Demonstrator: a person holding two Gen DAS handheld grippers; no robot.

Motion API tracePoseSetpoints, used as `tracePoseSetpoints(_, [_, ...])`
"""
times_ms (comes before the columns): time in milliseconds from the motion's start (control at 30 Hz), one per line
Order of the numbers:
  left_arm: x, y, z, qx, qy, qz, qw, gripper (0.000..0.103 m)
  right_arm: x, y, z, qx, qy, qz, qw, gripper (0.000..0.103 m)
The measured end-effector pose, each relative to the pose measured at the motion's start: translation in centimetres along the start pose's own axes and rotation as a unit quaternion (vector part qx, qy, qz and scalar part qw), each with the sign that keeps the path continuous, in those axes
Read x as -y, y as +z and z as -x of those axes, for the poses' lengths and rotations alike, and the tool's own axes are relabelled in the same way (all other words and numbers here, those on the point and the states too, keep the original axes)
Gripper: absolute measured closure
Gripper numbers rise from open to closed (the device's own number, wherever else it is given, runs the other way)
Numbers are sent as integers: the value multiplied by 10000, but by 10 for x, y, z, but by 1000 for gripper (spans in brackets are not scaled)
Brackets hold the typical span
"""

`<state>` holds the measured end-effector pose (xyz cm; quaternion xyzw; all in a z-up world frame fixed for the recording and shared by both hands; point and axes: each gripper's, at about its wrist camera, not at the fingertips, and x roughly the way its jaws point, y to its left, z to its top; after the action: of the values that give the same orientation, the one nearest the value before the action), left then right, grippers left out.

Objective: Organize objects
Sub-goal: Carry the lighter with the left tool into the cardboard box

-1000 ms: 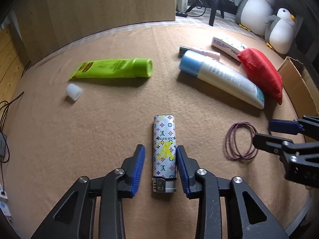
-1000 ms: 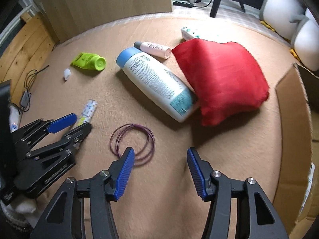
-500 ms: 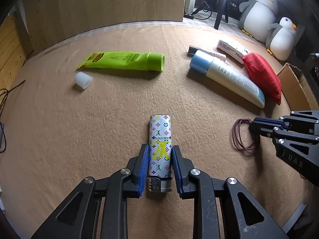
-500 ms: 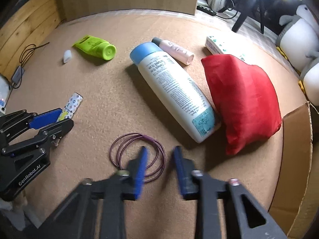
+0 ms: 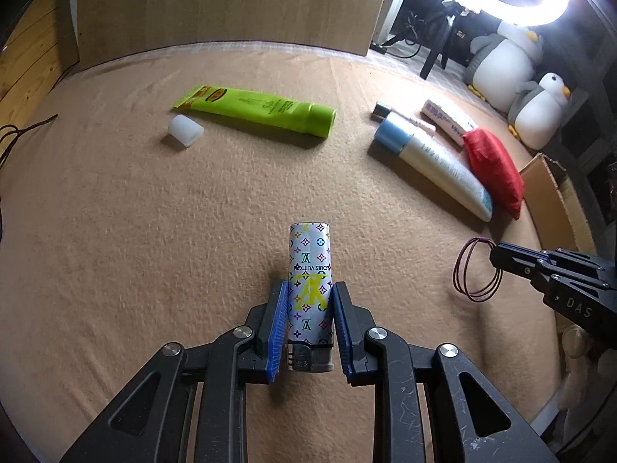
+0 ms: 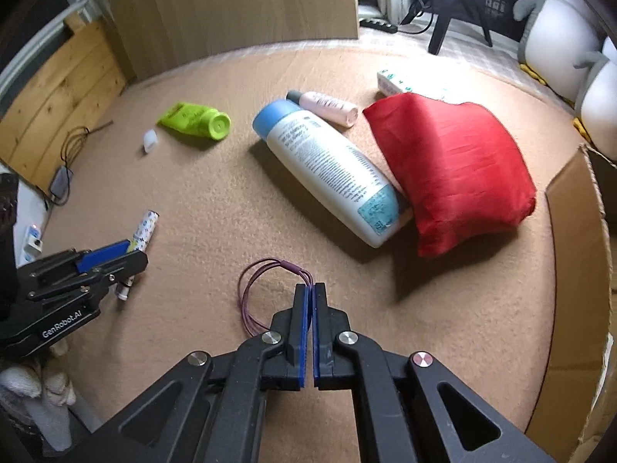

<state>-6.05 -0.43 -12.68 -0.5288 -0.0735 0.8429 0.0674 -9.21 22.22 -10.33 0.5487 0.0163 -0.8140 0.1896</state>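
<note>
My left gripper (image 5: 309, 301) is shut on a patterned lighter (image 5: 310, 277), blue pads pressing both its sides, the metal head toward the camera. The lighter is lifted a little off the tan blanket (image 5: 154, 231). In the right wrist view the same lighter (image 6: 143, 231) pokes out of the left gripper (image 6: 127, 256). My right gripper (image 6: 309, 289) is shut on the purple hair ties (image 6: 262, 293), pinching them at the loop's near side; the loops hang off the blanket. In the left wrist view the hair ties (image 5: 476, 270) dangle from the right gripper (image 5: 497, 256).
On the blanket lie a green tube (image 5: 262, 110), a small white cap (image 5: 186, 131), a white bottle with a blue cap (image 6: 327, 166), a pink bottle (image 6: 326, 107), a red pouch (image 6: 451, 169) and a white box (image 5: 449, 121). A cardboard box (image 6: 578, 254) stands at the right.
The left gripper closed on the lighter and raised it. The right gripper closed on the hair ties and lifted them off the blanket.
</note>
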Motion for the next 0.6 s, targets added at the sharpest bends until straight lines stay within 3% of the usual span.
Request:
tracePoseSetpoints(367, [38,15,26,282,-181,-377,9987,78,16,-9,59,562,6,-261,9981,101])
tracePoseSetpoints(600, [90,28,32,411,-440,-775,9952,78,58,-26,109,911,-251,-589,9938,101])
